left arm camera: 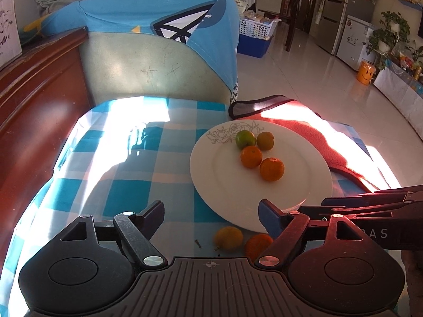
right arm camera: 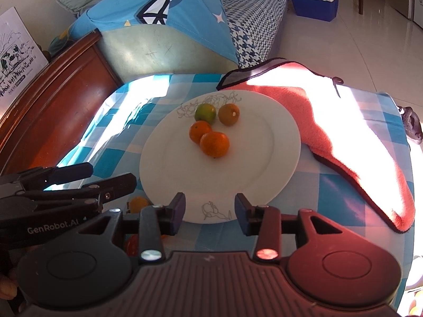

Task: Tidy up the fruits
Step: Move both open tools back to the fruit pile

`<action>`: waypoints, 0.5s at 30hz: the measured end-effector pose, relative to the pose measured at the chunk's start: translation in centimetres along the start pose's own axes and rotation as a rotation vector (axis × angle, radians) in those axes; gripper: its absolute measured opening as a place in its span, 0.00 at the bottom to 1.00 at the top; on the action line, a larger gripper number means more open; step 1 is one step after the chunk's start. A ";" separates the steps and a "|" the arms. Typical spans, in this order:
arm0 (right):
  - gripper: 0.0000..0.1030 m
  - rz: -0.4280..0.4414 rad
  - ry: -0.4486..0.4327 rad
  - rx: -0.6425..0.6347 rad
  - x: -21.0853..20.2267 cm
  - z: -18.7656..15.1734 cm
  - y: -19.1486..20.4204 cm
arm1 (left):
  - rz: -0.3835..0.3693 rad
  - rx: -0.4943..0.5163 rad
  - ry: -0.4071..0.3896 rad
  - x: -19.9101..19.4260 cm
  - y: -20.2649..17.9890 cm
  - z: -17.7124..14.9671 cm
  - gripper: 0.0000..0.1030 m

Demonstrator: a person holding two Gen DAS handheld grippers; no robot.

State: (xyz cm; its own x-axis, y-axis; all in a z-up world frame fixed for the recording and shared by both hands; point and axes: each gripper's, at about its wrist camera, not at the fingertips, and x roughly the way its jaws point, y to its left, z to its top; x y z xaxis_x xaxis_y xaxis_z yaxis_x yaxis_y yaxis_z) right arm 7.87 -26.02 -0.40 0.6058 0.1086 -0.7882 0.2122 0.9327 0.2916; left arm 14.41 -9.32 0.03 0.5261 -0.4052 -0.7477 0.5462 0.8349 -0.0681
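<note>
A white plate on the blue checked tablecloth holds several small citrus fruits: a green one, an olive one and two orange ones. A yellow fruit and an orange fruit lie on the cloth just in front of the plate, between my left fingers. My left gripper is open and empty above them. My right gripper is open and empty over the plate's near rim.
A pink-orange towel lies on the table right of the plate. A sofa with a blue cover stands behind the table, and a wooden cabinet is on the left. The table edge drops to tiled floor on the right.
</note>
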 end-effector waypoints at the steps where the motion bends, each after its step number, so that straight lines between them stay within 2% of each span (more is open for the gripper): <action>1: 0.41 -0.001 0.004 -0.003 0.0 -0.1 0.1 | -0.006 -0.003 0.005 -0.2 0.1 -0.1 0.77; 6: 0.42 -0.026 0.011 -0.049 -0.3 -0.8 0.8 | -0.015 0.020 0.009 -1.5 0.5 -1.2 0.83; 10: 0.42 -0.016 0.008 -0.076 -0.9 -1.5 1.4 | 0.006 0.059 0.012 -2.7 0.7 -2.4 0.84; 15: 0.42 0.007 -0.006 -0.072 -1.8 -2.8 1.8 | 0.000 0.041 0.035 -4.0 1.8 -3.7 0.83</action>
State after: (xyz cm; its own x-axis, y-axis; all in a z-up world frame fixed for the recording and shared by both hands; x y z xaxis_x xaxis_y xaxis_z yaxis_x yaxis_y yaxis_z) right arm 5.02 -23.55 0.08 0.6117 0.1136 -0.7829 0.1521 0.9543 0.2573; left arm 10.91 -4.86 0.47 0.5035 -0.3912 -0.7704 0.5725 0.8188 -0.0416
